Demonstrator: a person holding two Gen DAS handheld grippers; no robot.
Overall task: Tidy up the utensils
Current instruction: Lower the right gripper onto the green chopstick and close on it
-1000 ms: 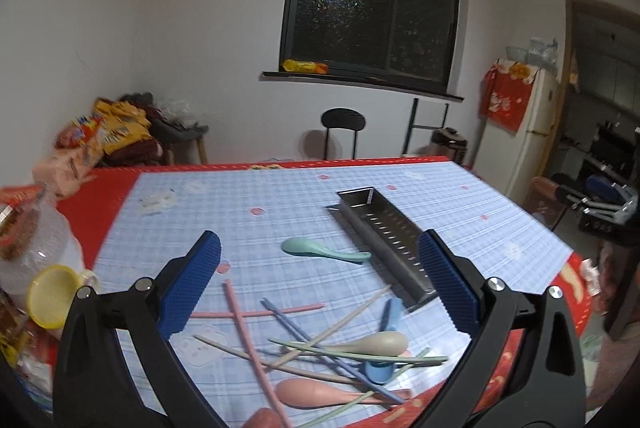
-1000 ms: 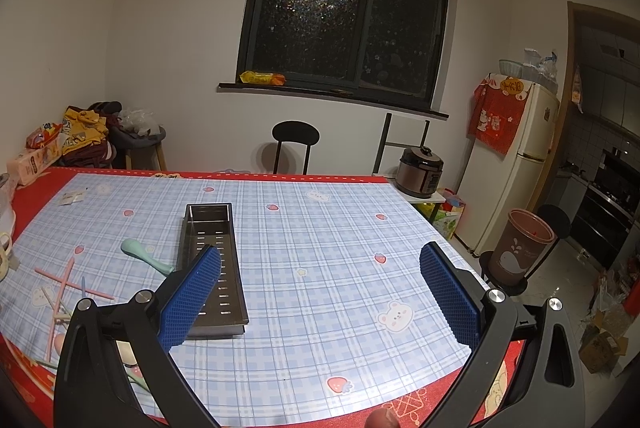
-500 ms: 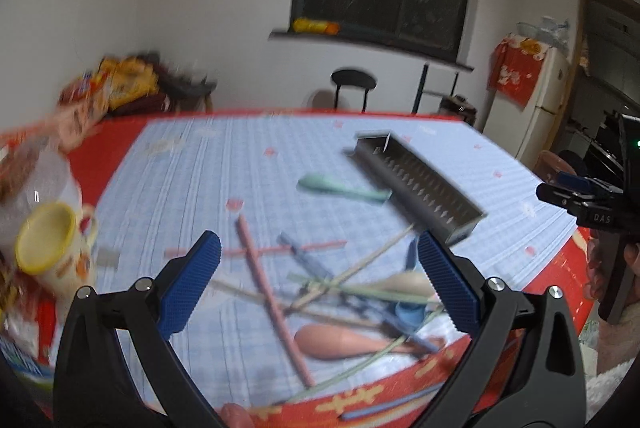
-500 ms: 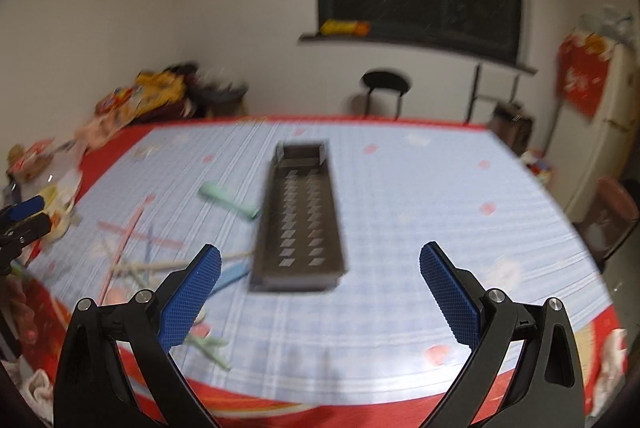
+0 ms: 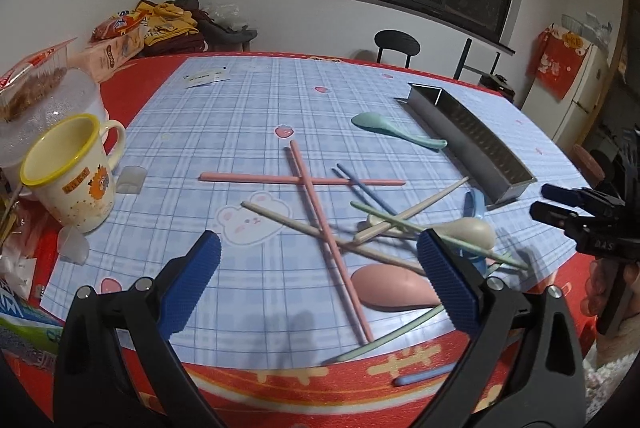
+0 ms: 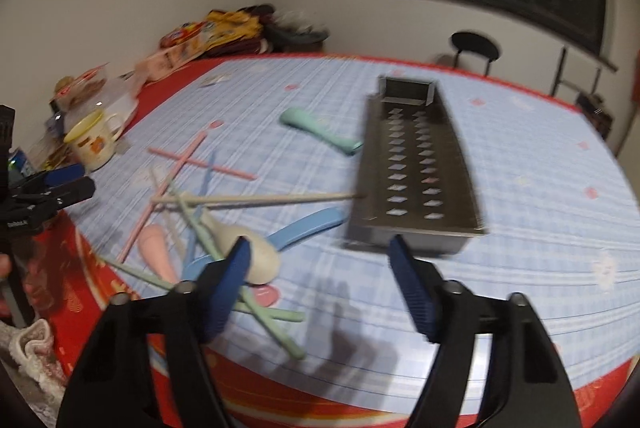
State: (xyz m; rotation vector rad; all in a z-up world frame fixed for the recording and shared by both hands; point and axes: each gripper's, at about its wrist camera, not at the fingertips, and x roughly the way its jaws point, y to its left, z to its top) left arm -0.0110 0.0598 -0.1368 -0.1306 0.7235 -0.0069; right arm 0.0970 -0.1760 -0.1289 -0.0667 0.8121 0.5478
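Hovering above the near table edge in the left wrist view, the left gripper (image 5: pixel 318 268) has its jaws spread wide and empty, apparently framing the tangled heap for a first pick: the long pink chopstick (image 5: pixel 330 248) runs between the blue pads (image 5: pixel 190 284), the pink spoon (image 5: pixel 394 291) lies just inside the right pad, and the cream spoon (image 5: pixel 468 231) sits just beyond it. The metal tray (image 5: pixel 470 144) lies well apart, far right, with the green spoon (image 5: pixel 394 130) beside it, probably the place meant for everything. In the blurred right wrist view, the right gripper (image 6: pixel 320 284) also stands wide and empty, hanging between pile and tray (image 6: pixel 416 164); the tray's near end lies just ahead of the jaws, the cream spoon (image 6: pixel 252 260) at the left pad, the blue spoon (image 6: pixel 308 226) pointing towards the tray.
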